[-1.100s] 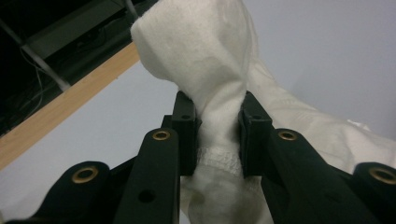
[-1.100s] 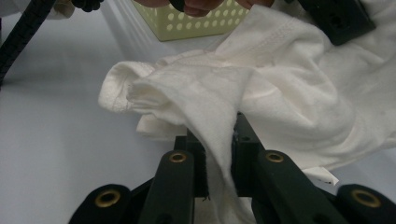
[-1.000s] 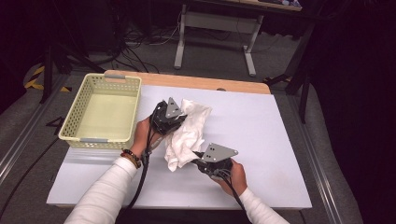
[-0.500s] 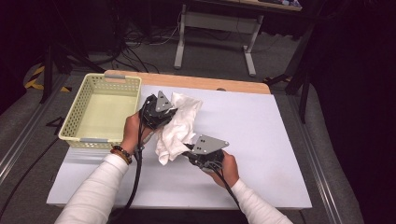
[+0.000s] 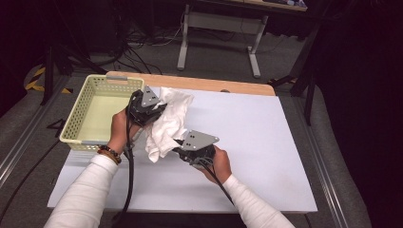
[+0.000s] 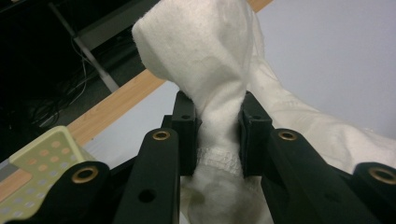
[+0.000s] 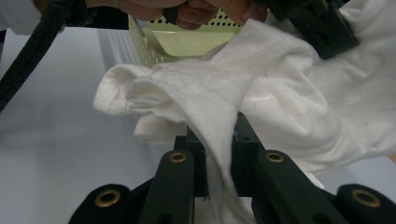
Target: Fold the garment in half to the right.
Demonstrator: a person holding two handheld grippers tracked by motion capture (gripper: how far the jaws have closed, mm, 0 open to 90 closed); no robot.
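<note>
On the white table [image 5: 266,142], two grippers' jaws pinch one white cloth [image 5: 168,123] beside one basket [image 5: 90,114].

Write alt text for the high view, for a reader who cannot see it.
A person's two hands each hold a black claw, and both claws, left and right, grip one crumpled white cloth above a white table. A pale yellow basket sits at the table's left, beside the left claw.

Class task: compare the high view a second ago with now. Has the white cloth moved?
Yes. The white cloth, clamped by both the left gripper and right gripper, has shifted left toward the yellow basket.
</note>
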